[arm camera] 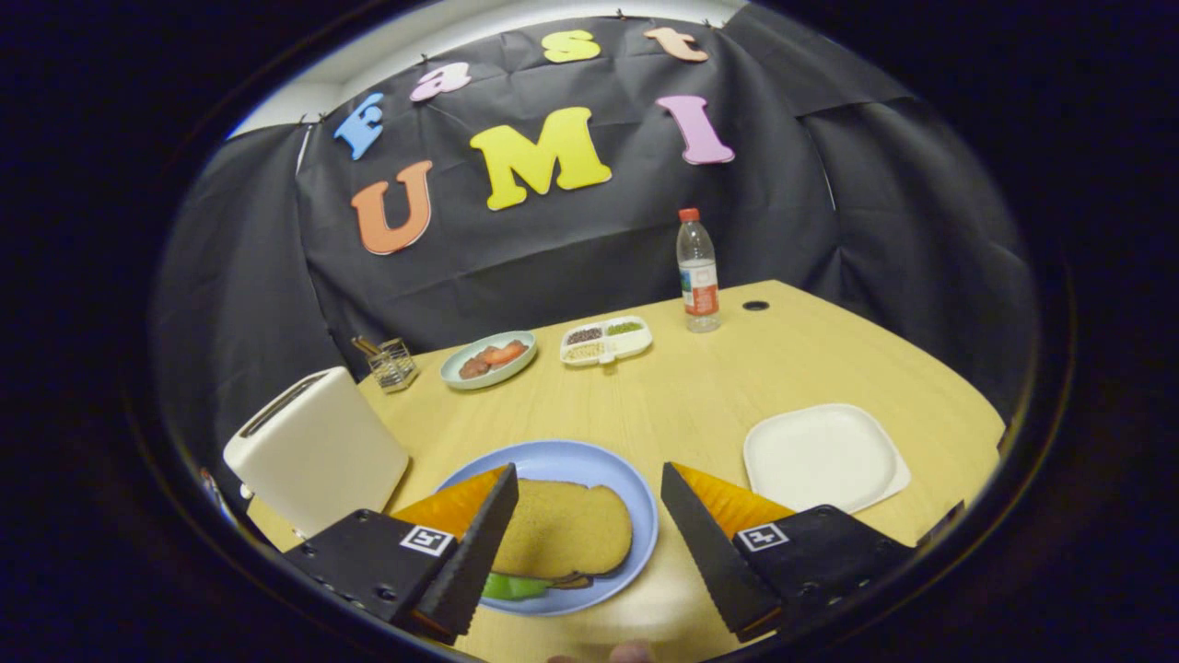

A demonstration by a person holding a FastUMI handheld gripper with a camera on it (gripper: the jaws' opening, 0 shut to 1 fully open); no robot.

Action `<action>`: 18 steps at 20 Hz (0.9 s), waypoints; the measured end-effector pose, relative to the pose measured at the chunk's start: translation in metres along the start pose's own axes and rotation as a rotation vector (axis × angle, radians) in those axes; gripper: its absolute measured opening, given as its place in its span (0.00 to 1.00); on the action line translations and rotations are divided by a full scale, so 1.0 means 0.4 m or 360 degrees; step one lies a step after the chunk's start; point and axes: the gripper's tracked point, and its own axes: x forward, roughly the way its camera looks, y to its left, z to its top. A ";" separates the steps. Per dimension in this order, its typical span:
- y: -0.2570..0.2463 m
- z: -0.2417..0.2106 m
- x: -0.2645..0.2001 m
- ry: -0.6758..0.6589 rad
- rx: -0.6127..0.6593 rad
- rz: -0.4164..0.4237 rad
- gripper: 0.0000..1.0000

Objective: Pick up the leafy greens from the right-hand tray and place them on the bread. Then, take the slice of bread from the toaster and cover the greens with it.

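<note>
A blue plate [636, 497] lies on the wooden table between my fingers. On it a brown bread slice [562, 529] rests over leafy greens [511, 587], whose green edge pokes out at the near side. A second slice's edge shows under the top one. My gripper [589, 534] hovers just above the plate, open, with the fingers on either side of the bread and apart from it. The white toaster [318, 451] stands to the left of the plate; what its slot holds is hidden. A white square tray [824, 456] sits to the right of the plate with nothing on it.
Farther back stand a pale green plate [488, 359] with red food, a white divided dish [608, 341] of seeds, a water bottle [698, 272] and a small clear holder [391, 364]. A round hole [755, 305] sits in the table near the bottle.
</note>
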 end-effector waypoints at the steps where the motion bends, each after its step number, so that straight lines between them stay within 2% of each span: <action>1: -0.004 0.017 -0.010 -0.0035 -0.0037 -0.0008 0.96; 6: -0.013 0.142 -0.087 -0.0301 -0.0234 -0.0008 0.96; 11: -0.020 0.238 -0.160 -0.0502 -0.0291 0.0037 0.95; 14: -0.020 0.246 -0.175 -0.0494 -0.0329 0.0083 0.96; 18: -0.013 0.286 -0.218 -0.0496 -0.0432 0.0058 0.95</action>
